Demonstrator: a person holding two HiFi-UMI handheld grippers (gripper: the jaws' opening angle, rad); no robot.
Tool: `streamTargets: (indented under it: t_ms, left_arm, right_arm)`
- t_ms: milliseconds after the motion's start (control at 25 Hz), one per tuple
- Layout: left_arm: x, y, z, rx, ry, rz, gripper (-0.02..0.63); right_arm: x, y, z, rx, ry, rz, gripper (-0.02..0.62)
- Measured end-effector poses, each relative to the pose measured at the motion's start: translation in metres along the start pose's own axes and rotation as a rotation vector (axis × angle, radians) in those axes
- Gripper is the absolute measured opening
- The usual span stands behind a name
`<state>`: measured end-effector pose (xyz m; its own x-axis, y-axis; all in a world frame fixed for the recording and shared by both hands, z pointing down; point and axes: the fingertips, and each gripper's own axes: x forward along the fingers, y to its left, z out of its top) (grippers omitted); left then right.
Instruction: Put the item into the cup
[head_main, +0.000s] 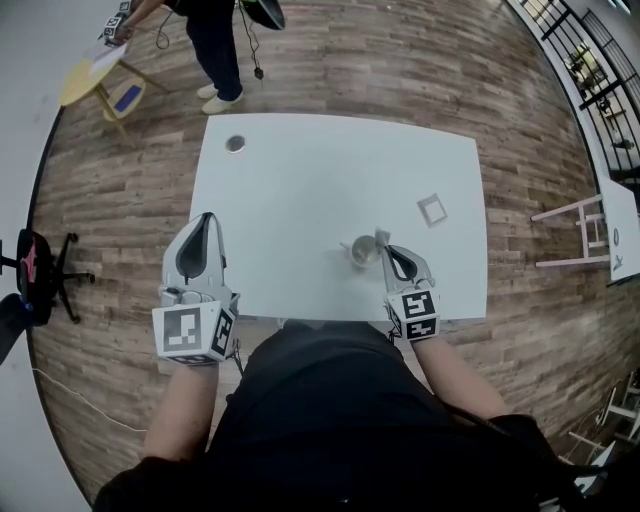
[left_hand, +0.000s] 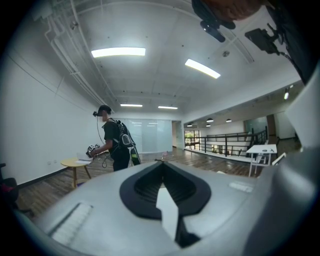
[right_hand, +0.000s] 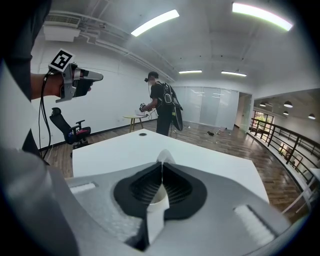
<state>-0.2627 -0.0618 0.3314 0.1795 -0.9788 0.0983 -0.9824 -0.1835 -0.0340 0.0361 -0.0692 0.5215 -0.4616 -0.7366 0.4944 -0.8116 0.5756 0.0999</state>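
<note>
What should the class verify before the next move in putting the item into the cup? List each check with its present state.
1. Right gripper jaws shut on the small pale item: ok.
2. Cup upright, mouth open, on the white table: ok.
3. Item directly over the cup's mouth: cannot tell; it sits near the far rim.
4. Left gripper jaws together, empty, well clear of the cup: ok.
</note>
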Motion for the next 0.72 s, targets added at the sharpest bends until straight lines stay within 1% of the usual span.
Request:
streamTargets:
  t_ms: [120, 240, 440, 720]
  left_arm:
    - [0.001, -0.001, -0.004, -0.005, 0.005, 0.001, 0.006]
    - [0.001, -0.003, -0.008, -0.01, 0.031, -0.005, 0.006]
    - [0.004, -0.009, -0.011, -0.003, 0.027, -0.017, 0.006]
    - [0.01, -0.013, -0.017, -0.009, 0.045, -0.034, 0.006]
  right_arm:
    - [0.0, 0.002, 0.0, 0.003, 0.0, 0.008, 0.005]
    - [-0.001, 0.004, -0.007, 0.008, 0.01, 0.013, 0.006]
    - [-0.003, 0.01, -0.012, 0.007, 0.017, 0.029, 0.005]
    - [0.0, 0.016, -0.014, 0.013, 0.029, 0.042, 0.005]
